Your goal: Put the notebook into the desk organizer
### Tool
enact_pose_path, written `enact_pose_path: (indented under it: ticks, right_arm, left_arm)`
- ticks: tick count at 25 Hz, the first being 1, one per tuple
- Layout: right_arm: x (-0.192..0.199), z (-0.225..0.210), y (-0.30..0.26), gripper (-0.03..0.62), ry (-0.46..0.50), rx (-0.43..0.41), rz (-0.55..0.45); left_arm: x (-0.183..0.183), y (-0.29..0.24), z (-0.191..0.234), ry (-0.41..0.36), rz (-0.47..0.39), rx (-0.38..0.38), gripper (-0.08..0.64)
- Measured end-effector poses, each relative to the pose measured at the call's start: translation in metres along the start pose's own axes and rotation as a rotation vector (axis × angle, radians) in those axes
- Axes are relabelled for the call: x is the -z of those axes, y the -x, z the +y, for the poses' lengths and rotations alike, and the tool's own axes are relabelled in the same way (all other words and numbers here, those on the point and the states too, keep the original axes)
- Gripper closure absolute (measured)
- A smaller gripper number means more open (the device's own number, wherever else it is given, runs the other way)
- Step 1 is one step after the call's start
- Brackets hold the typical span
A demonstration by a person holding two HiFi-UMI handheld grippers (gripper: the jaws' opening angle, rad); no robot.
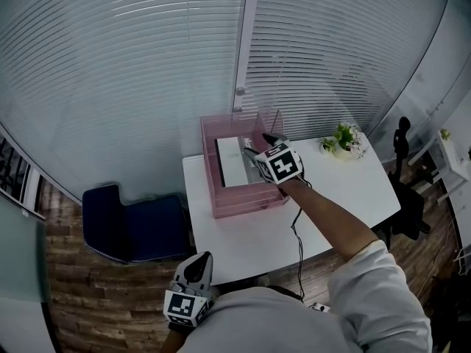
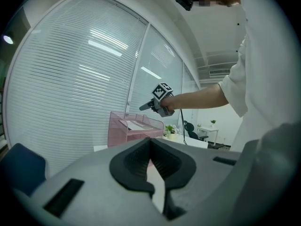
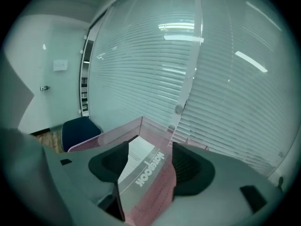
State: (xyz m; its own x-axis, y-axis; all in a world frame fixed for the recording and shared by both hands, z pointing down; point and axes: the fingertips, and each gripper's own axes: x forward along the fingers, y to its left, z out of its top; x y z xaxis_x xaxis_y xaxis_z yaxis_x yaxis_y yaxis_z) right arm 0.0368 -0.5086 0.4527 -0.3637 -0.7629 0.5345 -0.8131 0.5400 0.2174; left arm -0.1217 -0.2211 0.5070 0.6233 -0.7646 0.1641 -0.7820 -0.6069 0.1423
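Observation:
The white notebook [image 1: 229,160] lies flat in the top tray of the pink mesh desk organizer [image 1: 243,204] at the back left of the white table [image 1: 250,245]. My right gripper [image 1: 260,144] hovers just right of it, over the organizer, jaws open and touching nothing. In the right gripper view the notebook [image 3: 141,166] shows between the spread jaws of that gripper [image 3: 150,147], inside the organizer [image 3: 94,142]. My left gripper [image 1: 197,265] hangs low beside the person's body, off the table's front edge. The left gripper [image 2: 150,142] is shut and empty, with the organizer [image 2: 117,131] far ahead.
A small potted plant [image 1: 344,140] stands at the table's back right. A blue chair [image 1: 132,226] sits left of the table and a black office chair [image 1: 401,190] at its right. A glass wall with blinds [image 1: 147,65] runs behind. A cable [image 1: 298,234] crosses the table.

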Motion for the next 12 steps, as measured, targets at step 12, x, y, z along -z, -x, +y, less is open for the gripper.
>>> enact_pose_path:
  ticks: [12]
  right_arm:
    - [-0.010, 0.000, 0.075, 0.293, 0.025, 0.051, -0.309]
  left_arm:
    - [-0.005, -0.017, -0.016, -0.041, 0.028, 0.017, 0.552]
